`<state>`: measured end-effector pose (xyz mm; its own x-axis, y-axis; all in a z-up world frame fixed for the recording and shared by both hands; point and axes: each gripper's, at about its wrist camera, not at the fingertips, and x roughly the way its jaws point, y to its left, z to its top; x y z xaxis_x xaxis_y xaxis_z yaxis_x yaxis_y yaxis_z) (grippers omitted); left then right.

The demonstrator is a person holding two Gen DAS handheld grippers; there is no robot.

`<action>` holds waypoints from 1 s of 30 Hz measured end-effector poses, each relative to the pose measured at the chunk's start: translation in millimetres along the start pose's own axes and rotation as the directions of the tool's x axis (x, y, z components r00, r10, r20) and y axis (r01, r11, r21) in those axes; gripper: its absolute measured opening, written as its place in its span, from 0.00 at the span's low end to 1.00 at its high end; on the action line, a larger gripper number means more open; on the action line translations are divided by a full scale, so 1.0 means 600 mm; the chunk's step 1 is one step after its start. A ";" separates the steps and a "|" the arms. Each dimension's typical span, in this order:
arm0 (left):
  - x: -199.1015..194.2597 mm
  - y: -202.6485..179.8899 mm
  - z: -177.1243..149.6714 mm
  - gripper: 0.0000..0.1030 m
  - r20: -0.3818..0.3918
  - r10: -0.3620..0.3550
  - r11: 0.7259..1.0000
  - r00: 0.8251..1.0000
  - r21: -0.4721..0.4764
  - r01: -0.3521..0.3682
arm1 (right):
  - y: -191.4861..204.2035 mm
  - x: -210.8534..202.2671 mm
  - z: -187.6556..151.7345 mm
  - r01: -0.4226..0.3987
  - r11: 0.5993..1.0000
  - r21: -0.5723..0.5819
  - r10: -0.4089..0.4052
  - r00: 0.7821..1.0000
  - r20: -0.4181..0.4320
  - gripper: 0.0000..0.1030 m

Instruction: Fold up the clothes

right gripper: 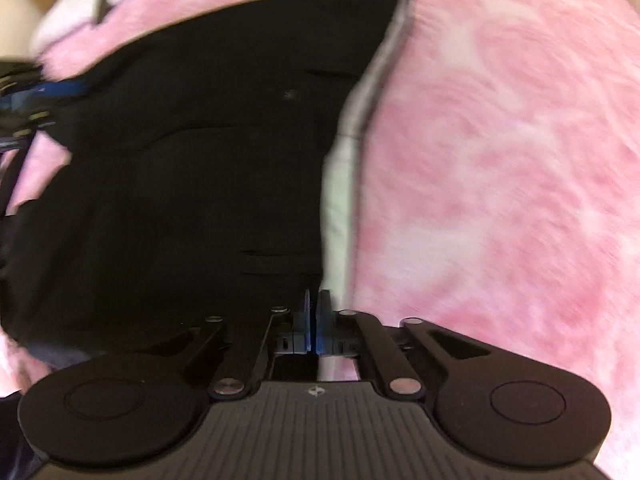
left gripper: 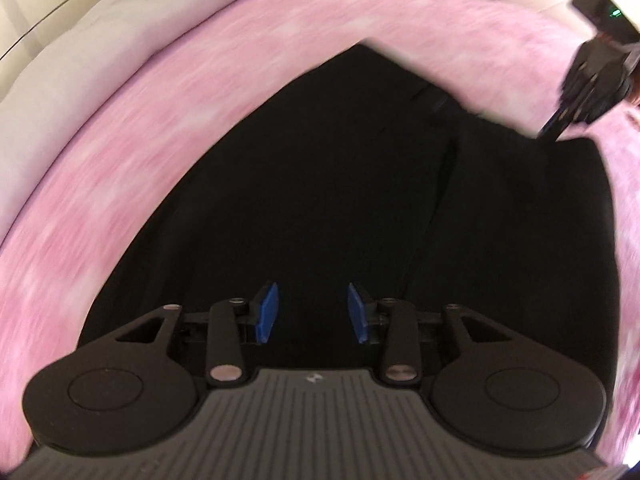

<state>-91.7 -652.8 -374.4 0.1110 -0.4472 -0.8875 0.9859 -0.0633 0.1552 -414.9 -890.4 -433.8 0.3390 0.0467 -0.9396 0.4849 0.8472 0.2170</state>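
Observation:
A black garment [left gripper: 360, 184] lies spread on a pink fuzzy blanket [left gripper: 168, 120]. My left gripper [left gripper: 312, 312] is open, its blue pads apart just above the black cloth, holding nothing. In the right wrist view the same garment [right gripper: 200, 180] shows a white side stripe [right gripper: 336, 200] along its right edge. My right gripper [right gripper: 313, 316] is shut, its blue pads together at the garment's near edge by the stripe, pinching the cloth. The right gripper also shows at the far right of the left wrist view [left gripper: 592, 80], at the garment's corner.
The pink blanket [right gripper: 500, 160] covers the whole surface around the garment. A white pillow or sheet [left gripper: 80, 40] lies beyond the blanket at the upper left. The left gripper shows blurred at the left edge of the right wrist view [right gripper: 20, 96].

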 end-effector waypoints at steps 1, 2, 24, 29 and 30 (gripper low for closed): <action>-0.013 0.007 -0.023 0.34 -0.029 0.025 1.000 0.999 -0.015 -0.025 | 0.000 -0.004 -0.003 0.020 1.000 -0.001 -0.020 1.000 0.001 0.00; -0.026 0.014 -0.048 0.36 -0.058 0.050 0.998 0.997 -0.026 -0.052 | 0.002 -0.008 -0.006 0.039 0.999 -0.007 -0.039 0.999 0.006 0.02; -0.227 0.206 -0.534 0.59 -0.123 0.204 0.964 0.971 0.195 -0.178 | 0.554 0.006 -0.013 0.038 0.995 -0.091 -0.028 0.994 0.102 0.35; -0.209 0.213 -0.571 0.63 -0.008 0.160 0.815 0.987 0.565 -0.128 | 0.713 0.043 -0.010 -0.009 0.997 -0.074 0.012 0.999 0.041 0.43; -0.202 0.213 -0.574 0.63 0.004 0.145 0.783 0.989 0.611 -0.117 | 0.740 0.051 -0.010 -0.020 0.997 -0.075 0.023 0.999 0.027 0.43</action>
<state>64.2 -299.2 -396.2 0.2522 -0.4550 -0.8540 0.6820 -0.5426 0.4904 -194.2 -509.5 -368.1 0.3718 0.0512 -0.9269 0.4156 0.8836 0.2156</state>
